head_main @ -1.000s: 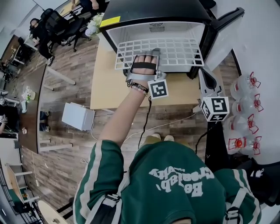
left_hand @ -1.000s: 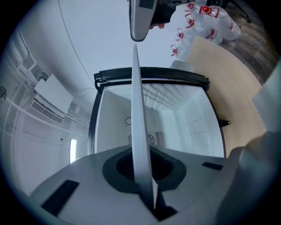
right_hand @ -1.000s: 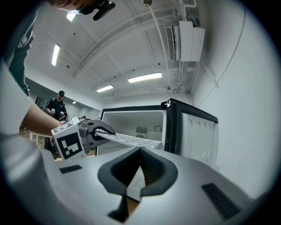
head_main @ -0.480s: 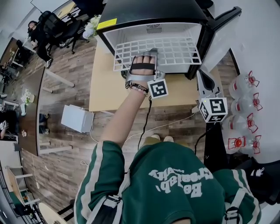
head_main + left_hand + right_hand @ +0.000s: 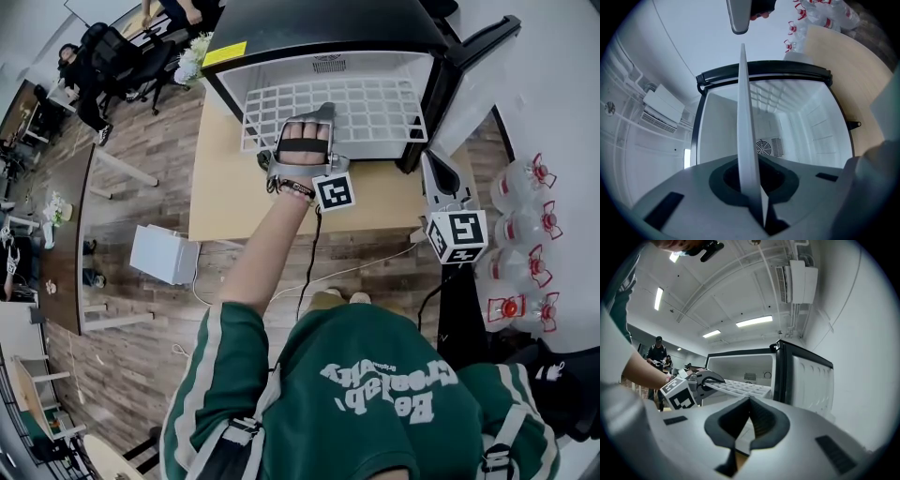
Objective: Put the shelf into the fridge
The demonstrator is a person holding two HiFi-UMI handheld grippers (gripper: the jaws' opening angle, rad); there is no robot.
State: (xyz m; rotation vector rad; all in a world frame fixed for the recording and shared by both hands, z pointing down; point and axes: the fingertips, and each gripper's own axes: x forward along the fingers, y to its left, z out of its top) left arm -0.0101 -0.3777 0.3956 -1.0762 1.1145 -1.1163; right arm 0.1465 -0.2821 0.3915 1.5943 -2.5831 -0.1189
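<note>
With the left gripper (image 5: 323, 112) pinching the near edge of the white wire grid shelf (image 5: 375, 105), partly inside the open black fridge with white interior (image 5: 328, 28), and the right gripper (image 5: 750, 400) pressed together, empty, aside: push in level and straight, no corner catching

A white wire-grid shelf (image 5: 375, 108) is shown, a black fridge (image 5: 319, 23) is lined white, and a green top (image 5: 300, 422) is striped white.

Clear water jugs (image 5: 521, 246) with red caps stand clustered at right; a white box (image 5: 165, 254) (on the plank floor (image 5: 131, 375)) sits just beside the light wooden table (image 5: 230, 192).
</note>
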